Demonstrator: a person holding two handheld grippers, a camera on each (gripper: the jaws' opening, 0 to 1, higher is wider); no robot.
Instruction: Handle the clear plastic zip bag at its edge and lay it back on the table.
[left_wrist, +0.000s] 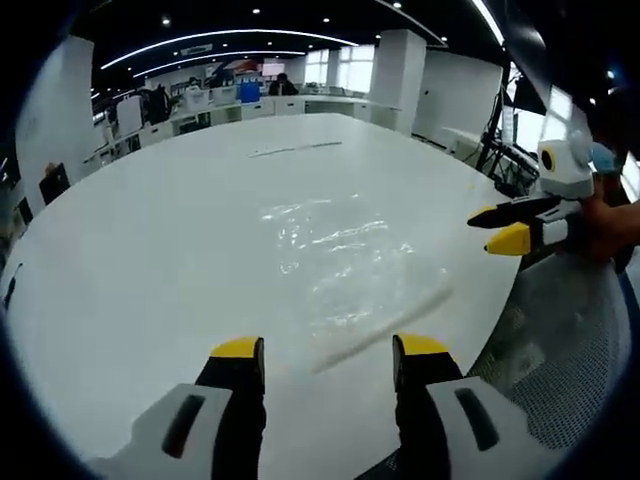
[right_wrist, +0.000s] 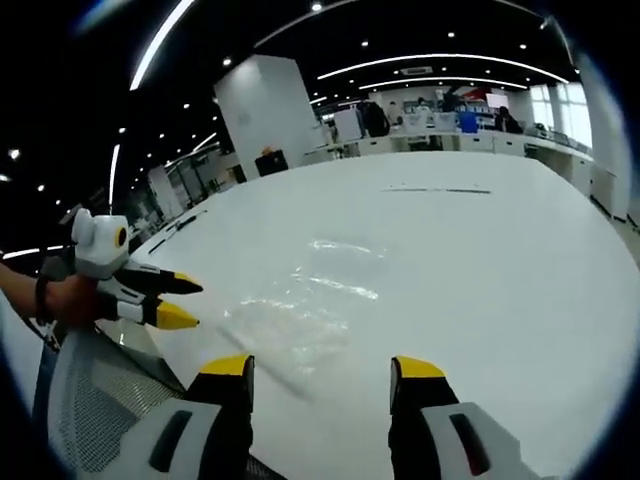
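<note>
Your bag (left_wrist: 345, 265) is lying flat on the counter (left_wrist: 150, 250), zip edge toward both spread tools (left_wrist: 325, 352) (right_wrist: 320, 370).

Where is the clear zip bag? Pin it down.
The clear zip bag lies flat on the white table, just beyond the open left gripper, near the table's edge.

Table (left_wrist: 150, 260) — plain glossy white, unpatterned. Zip bag (left_wrist: 350, 260) — colourless and clear, marked by pale white glints along its creases, its zip edge a faintly greyer band. Left gripper (left_wrist: 328, 350): black jaws capped with yellow tips, on a white body with dark grey oblong insets. Right gripper (right_wrist: 320, 370): the same scheme of black, yellow and white. Mesh chair back (right_wrist: 90, 390): grey with a fine dotted weave. Ceiling (right_wrist: 400, 30): black, with white light strips and spots.
</note>
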